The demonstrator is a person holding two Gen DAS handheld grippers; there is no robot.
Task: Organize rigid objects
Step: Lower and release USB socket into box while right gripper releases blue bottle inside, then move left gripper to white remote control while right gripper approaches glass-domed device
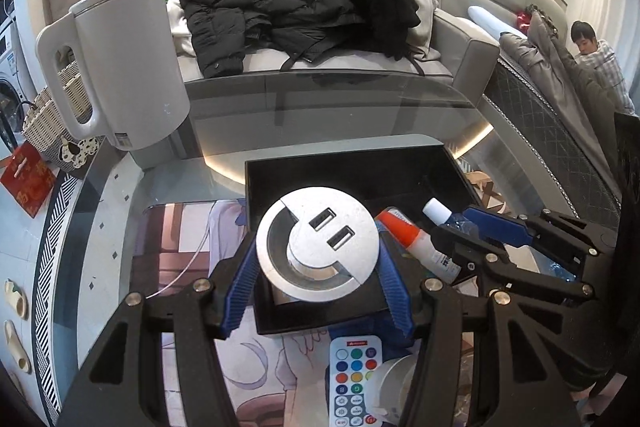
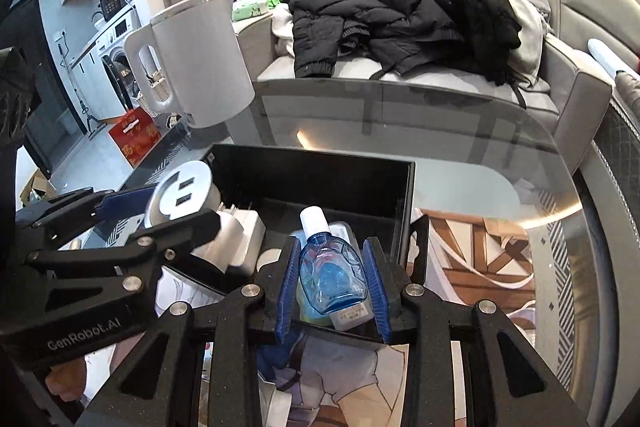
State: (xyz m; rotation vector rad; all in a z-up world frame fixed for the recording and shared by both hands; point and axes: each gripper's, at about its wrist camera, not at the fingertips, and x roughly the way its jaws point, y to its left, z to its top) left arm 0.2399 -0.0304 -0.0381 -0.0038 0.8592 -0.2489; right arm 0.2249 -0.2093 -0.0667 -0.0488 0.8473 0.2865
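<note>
Left gripper (image 1: 316, 261): its two blue fingers are closing on one round silver USB hub (image 1: 316, 241), one pad pressing each side; the jaws are standing about half open, as wide as the disc.
USB hub: it is showing two ports on its top face and is being held over the near left corner of the box.
Right gripper (image 2: 333, 277): its two blue fingers are gripping one small clear blue bottle (image 2: 330, 273), jaws narrowed to the bottle's width.
Blue bottle: its white cap is pointing toward the far side; it is sitting over the near edge of the box, and whether it is resting on the items beneath is hard to tell.
Box (image 2: 320, 167): one black open box is standing on the glass table (image 2: 460, 155), near the middle.
Inside the box: one white tube with an orange cap (image 1: 416, 241) is lying toward the right; one white plug adapter (image 2: 240, 239) is lying at the left in the right wrist view.
Remote (image 1: 354, 383): one white remote with coloured round buttons is lying on the table just near of the box.
Kettle (image 1: 124, 67): one white kettle is standing on the far left of the table, well apart from the box.
Sofa (image 1: 320, 67): one grey sofa is standing beyond the table, carrying a heap of black jackets (image 1: 288, 3).
</note>
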